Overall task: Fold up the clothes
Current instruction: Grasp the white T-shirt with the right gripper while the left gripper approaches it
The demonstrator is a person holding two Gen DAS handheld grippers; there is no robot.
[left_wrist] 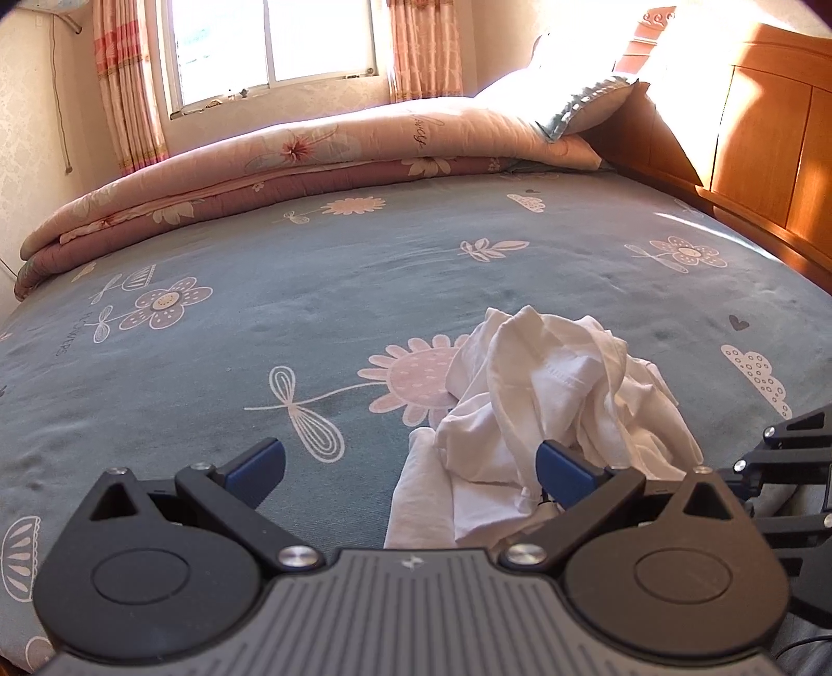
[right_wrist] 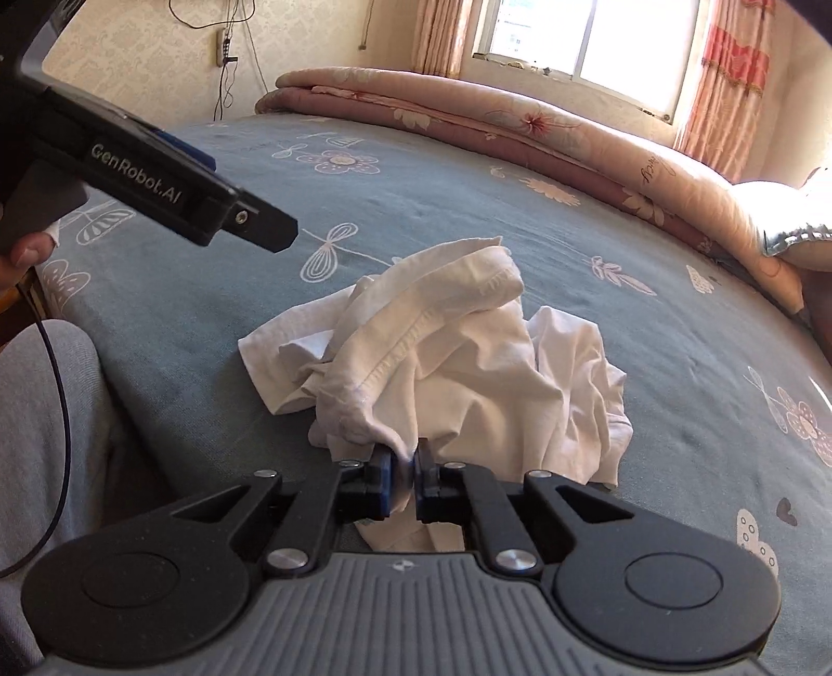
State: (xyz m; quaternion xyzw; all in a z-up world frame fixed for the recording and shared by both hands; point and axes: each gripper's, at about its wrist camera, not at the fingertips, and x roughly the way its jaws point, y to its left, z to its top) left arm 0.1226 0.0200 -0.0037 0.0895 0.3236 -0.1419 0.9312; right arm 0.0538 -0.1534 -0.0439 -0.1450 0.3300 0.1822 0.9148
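Right claw (right_wrist: 403, 481) pinches white garment (right_wrist: 447, 353) (crumpled) — left claw (left_wrist: 411, 468) gapes.

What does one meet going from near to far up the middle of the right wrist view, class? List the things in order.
Right gripper, shut on the cloth → crumpled white garment → blue flowered bed sheet → folded pink quilt → window.

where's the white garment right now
The crumpled white garment lies on the blue flowered bedsheet near the bed's front edge, in front of both grippers; the right gripper pinches its near edge.
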